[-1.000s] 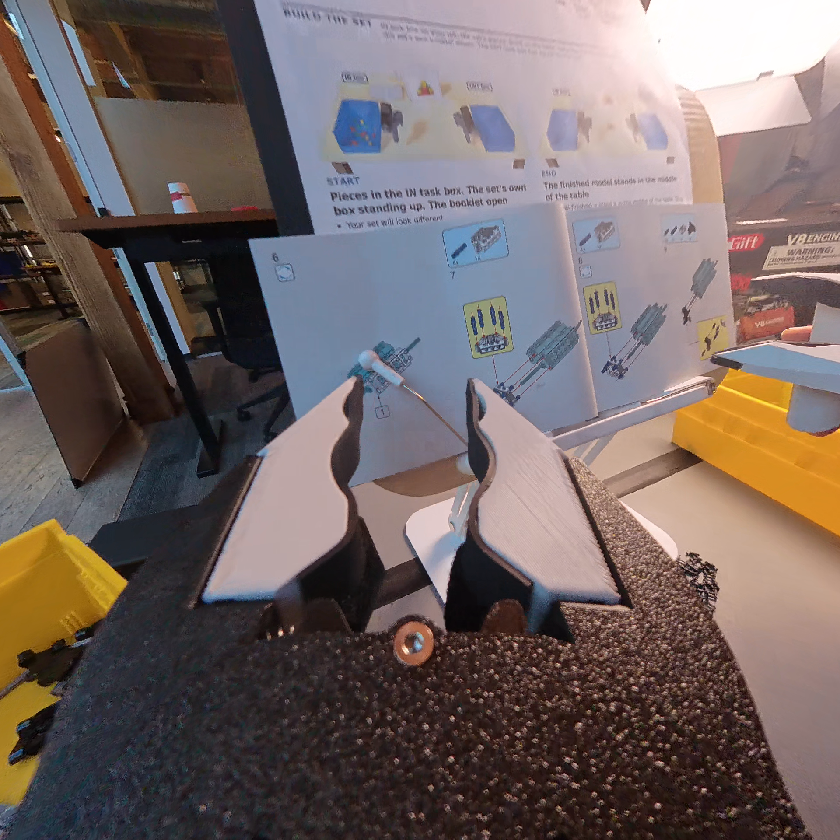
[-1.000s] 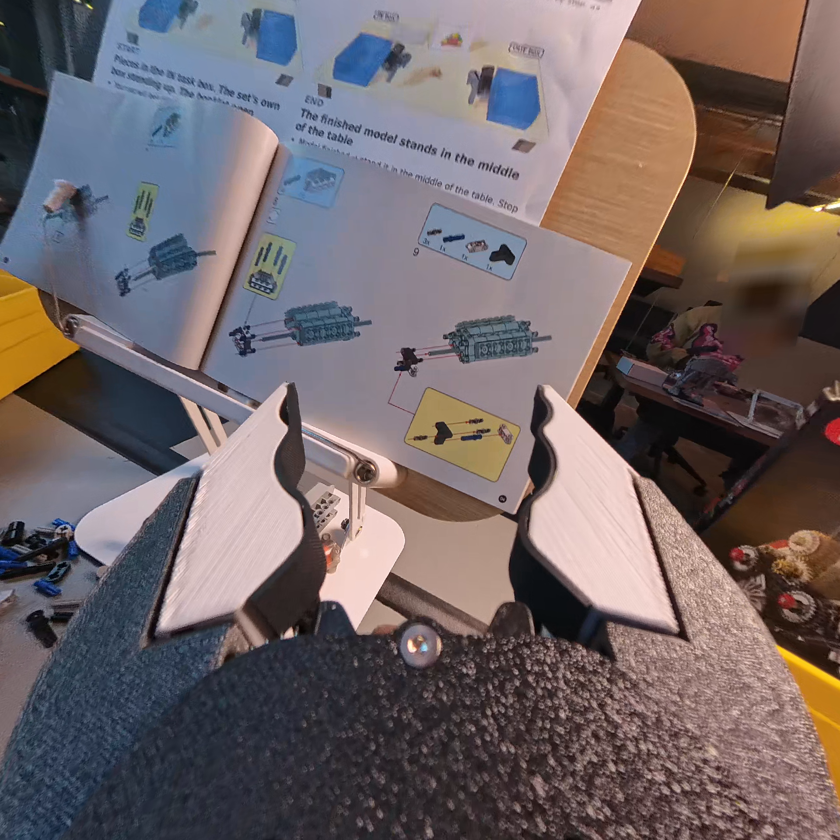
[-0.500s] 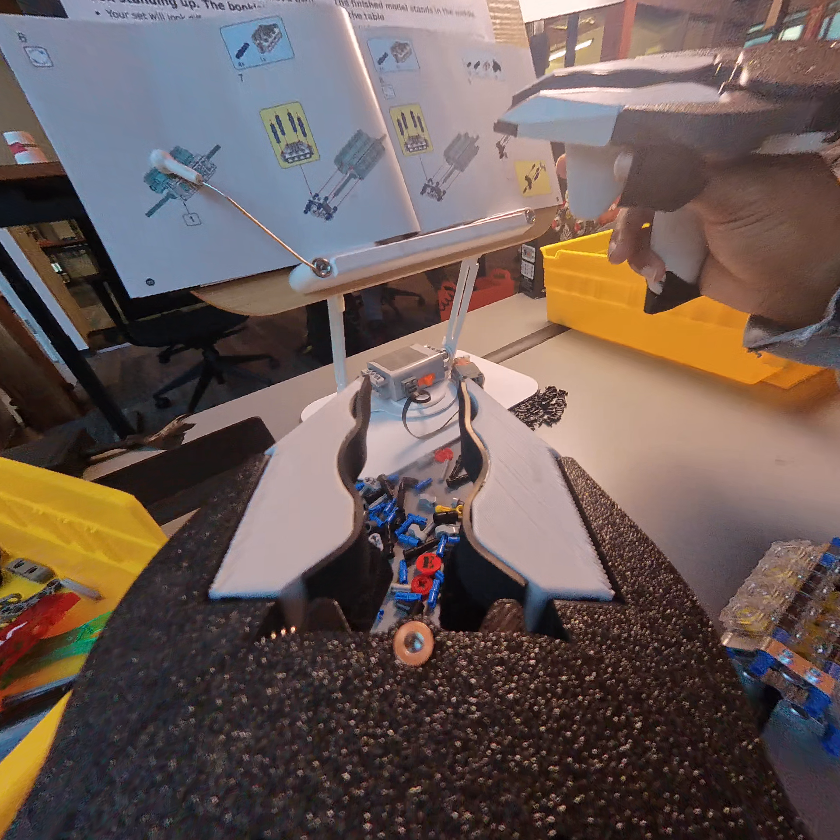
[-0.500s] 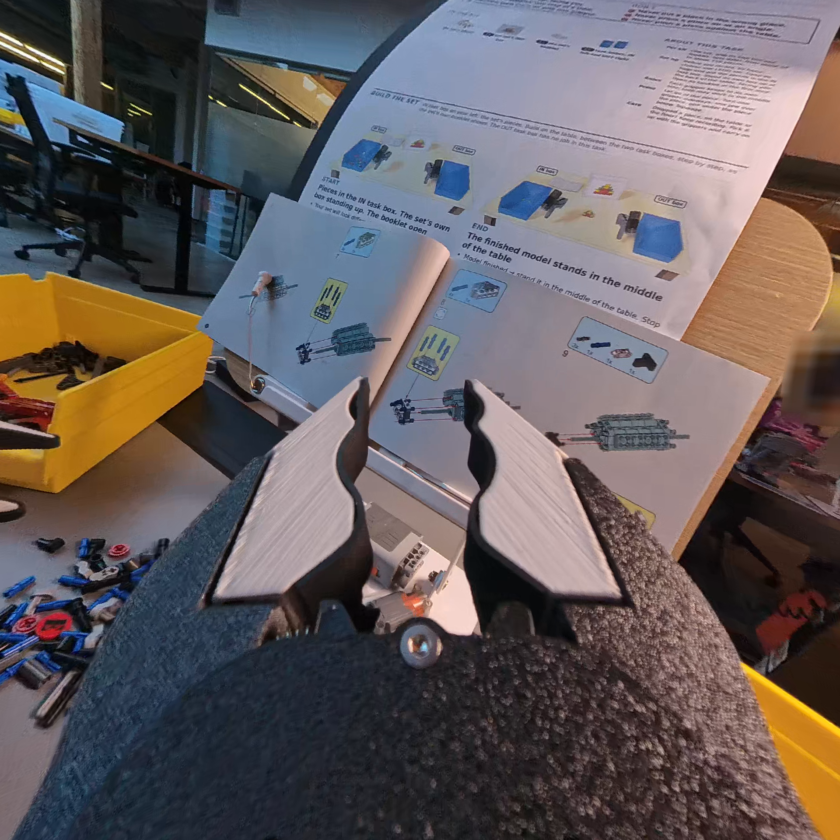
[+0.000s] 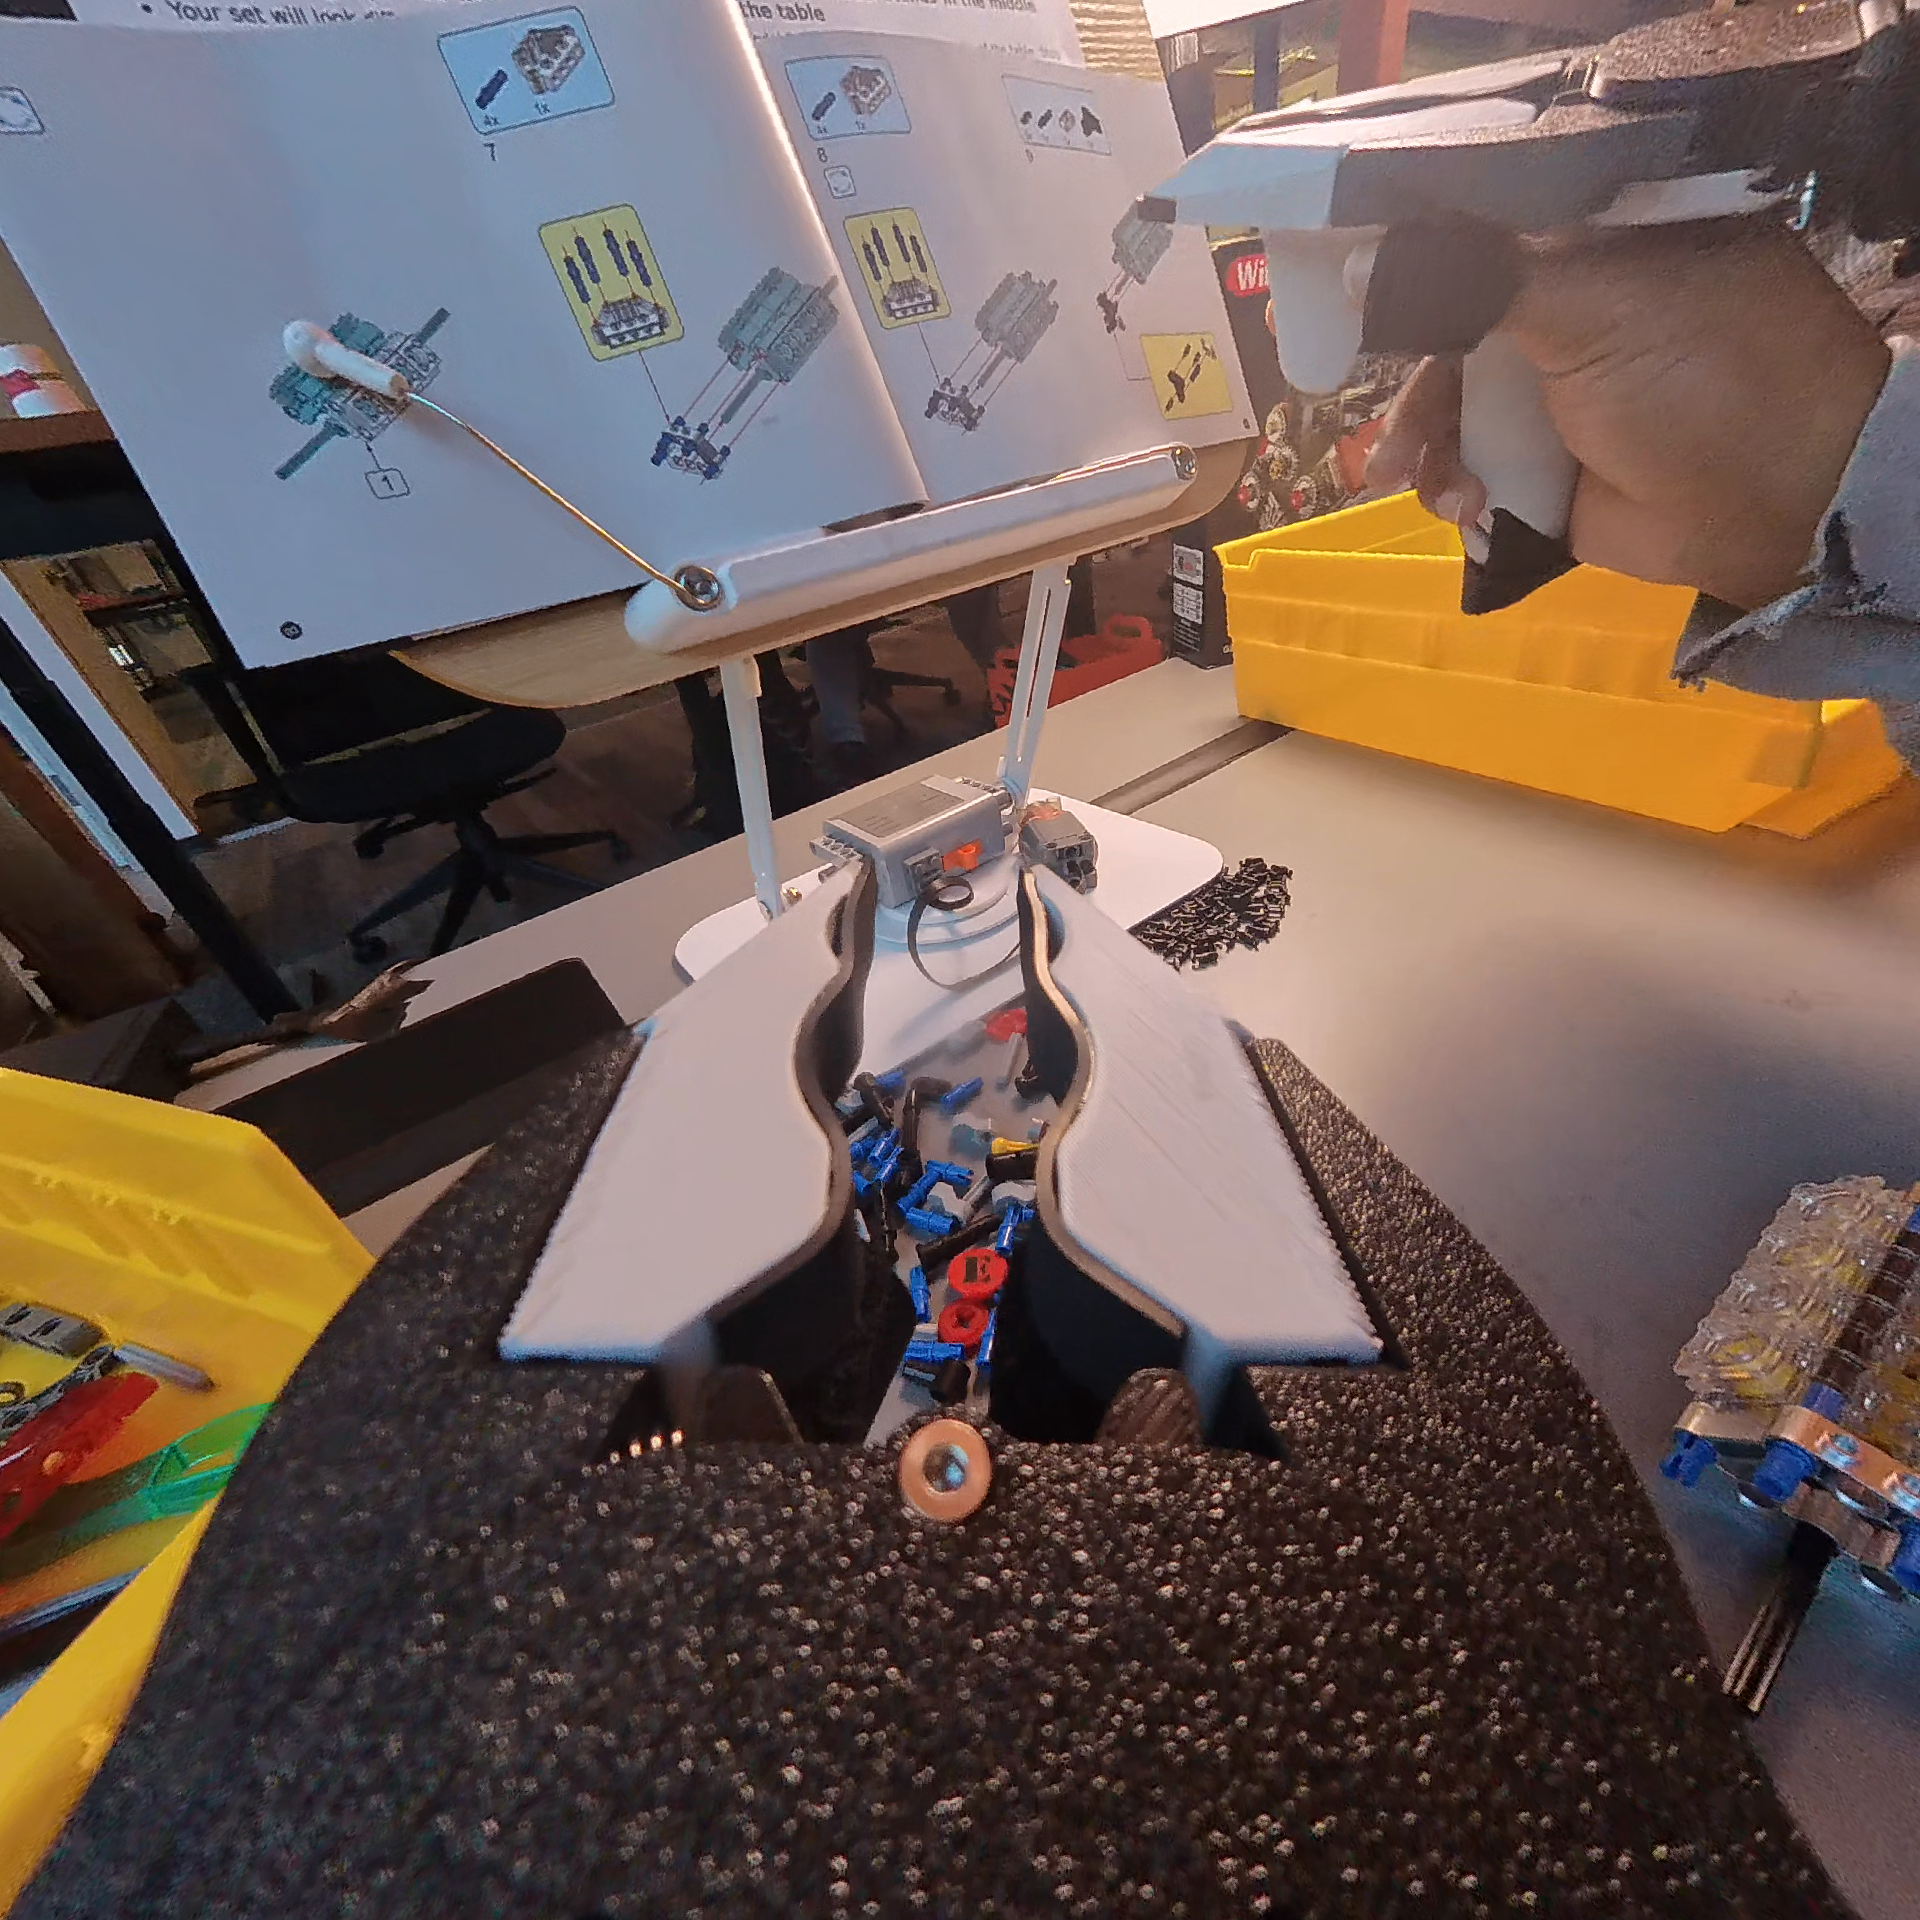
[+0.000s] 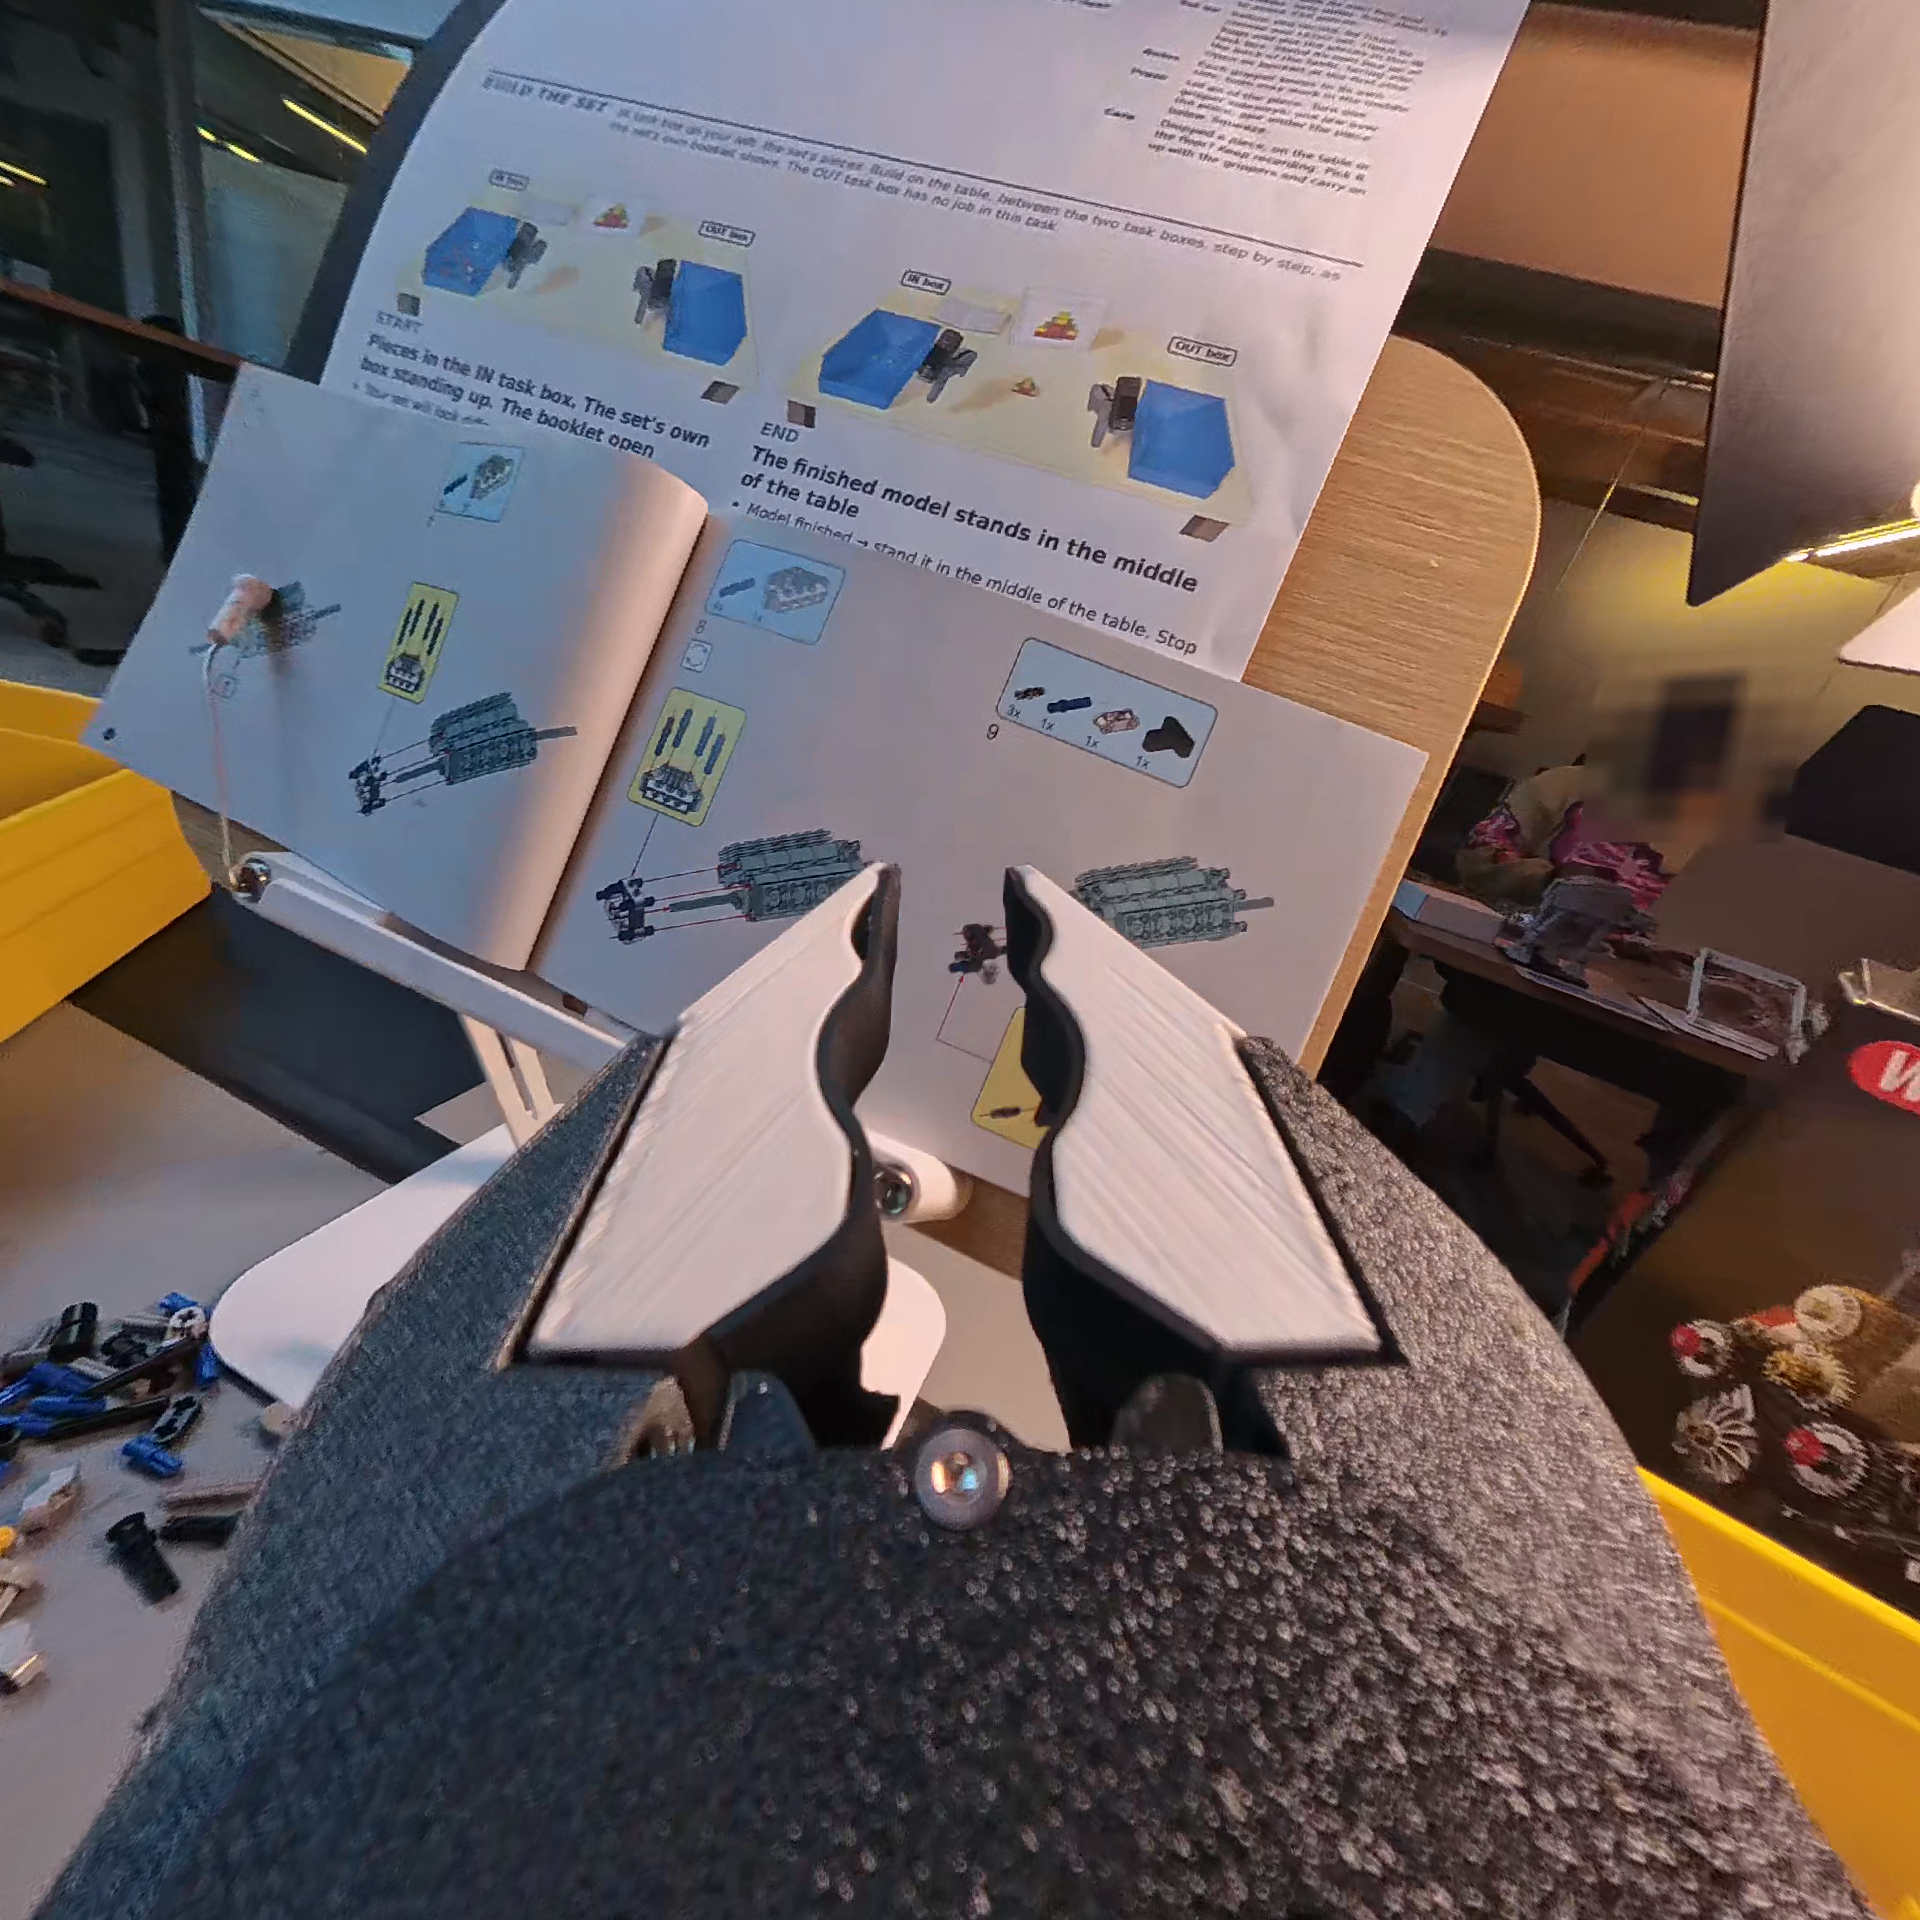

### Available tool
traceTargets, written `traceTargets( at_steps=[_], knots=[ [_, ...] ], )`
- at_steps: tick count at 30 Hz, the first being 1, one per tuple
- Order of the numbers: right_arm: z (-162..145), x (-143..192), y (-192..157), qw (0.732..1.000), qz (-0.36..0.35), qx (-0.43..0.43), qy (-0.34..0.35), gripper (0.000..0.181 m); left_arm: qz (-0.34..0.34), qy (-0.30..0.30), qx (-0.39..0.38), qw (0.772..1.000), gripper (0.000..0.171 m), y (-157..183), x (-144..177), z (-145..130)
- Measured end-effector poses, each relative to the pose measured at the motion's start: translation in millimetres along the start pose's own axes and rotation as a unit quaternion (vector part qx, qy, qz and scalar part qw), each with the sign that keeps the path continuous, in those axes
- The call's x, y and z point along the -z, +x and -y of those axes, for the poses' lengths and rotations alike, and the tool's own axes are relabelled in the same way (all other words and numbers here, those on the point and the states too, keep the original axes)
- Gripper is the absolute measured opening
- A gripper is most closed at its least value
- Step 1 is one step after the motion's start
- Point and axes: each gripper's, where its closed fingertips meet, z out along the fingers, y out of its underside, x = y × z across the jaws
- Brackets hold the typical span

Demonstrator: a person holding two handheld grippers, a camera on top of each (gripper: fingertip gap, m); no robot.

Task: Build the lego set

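The left gripper (image 5: pixel 940 894) hovered with its jaws slightly parted and nothing between them, above a scatter of small blue, black and red pieces (image 5: pixel 940 1195) on the grey table (image 5: pixel 1507 1039). Just ahead of its tips a grey battery box (image 5: pixel 914 836) sat on the white base of the book stand (image 5: pixel 935 540). The right gripper (image 6: pixel 948 883), jaws likewise a little apart and empty, was raised in front of the open instruction booklet (image 6: pixel 935 790). A yellow bin (image 5: pixel 1507 665) lay beyond the left gripper to its right, and a clear-brick model (image 5: pixel 1808 1340) close at its right.
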Motion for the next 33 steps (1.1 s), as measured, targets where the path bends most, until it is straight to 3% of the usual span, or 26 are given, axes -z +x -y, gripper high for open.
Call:
traceTargets(
  at_steps=[8,18,33],
  knots=[
    [23,-27,20,1.000,-0.005,-0.004,0.010,0.007,-0.011,-0.013,0.020,1.000,0.025,3,-3,-11],
    [14,-47,10,0.999,-0.010,0.043,-0.005,0.000,-0.026,-0.015,0.032,0.999,0.026,5,-5,-13],
    [10,-50,10,0.999,0.007,0.033,-0.003,0.000,-0.036,-0.030,0.034,0.998,0.025,9,-6,-16]
  ],
)
